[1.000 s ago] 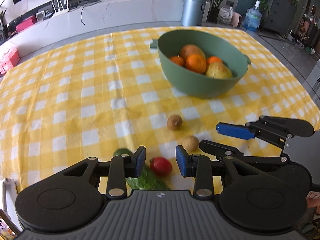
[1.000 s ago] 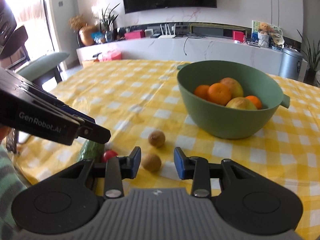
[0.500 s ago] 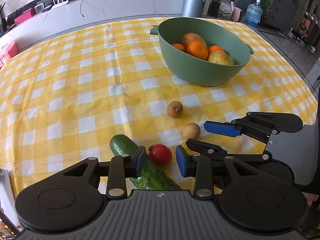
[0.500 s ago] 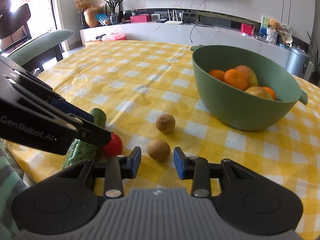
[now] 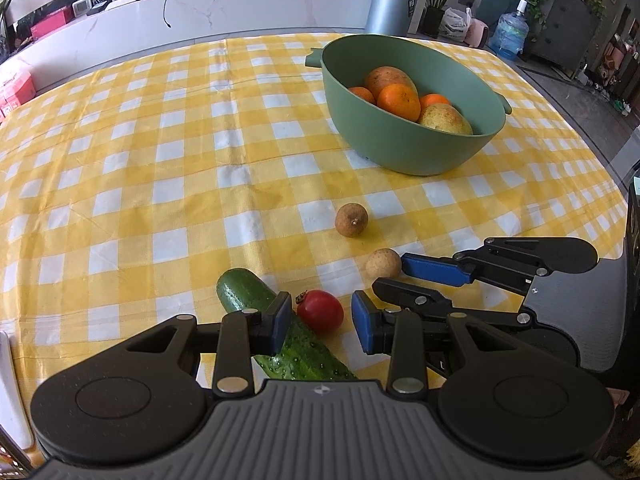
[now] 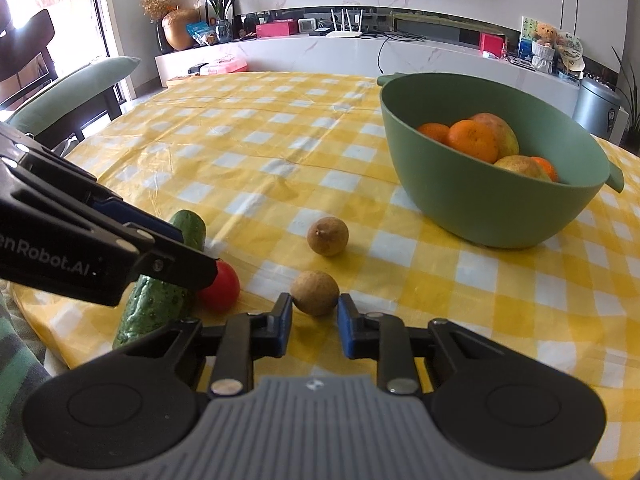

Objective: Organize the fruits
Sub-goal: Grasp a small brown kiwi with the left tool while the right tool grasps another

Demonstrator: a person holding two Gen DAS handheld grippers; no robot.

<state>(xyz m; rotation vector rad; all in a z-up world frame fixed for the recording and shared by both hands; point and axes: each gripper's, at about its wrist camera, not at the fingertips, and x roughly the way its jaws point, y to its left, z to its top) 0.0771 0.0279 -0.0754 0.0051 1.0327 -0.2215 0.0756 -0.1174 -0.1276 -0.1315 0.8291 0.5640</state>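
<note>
Jaws of the right gripper [image 6: 314, 320] are closing around the nearer longan [image 6: 315, 293], pads not yet pressing, while the left gripper [image 5: 320, 322] hangs part-open and empty over the tomato [image 5: 320, 311]; squeeze gently at its widest part, then carry it to the green bowl [image 6: 480, 208].

1. Yellow-and-white checks cover the tabletop [image 5: 160, 152].
2. On it sits a sage-green bowl [image 5: 408, 148], plain, no pattern.
3. Inside the bowl: bright orange oranges [image 5: 398, 96] and yellow-green, russet-blushed fruit [image 5: 444, 118].
4. Near the bowl, two dull tan-brown round fruits [image 5: 351, 220].
5. Farther from the bowl: a glossy red tomato [image 5: 320, 311] and a dark green, speckled cucumber [image 5: 244, 292].
6. Black fingers [image 5: 276, 322] carry blue pads.
</note>
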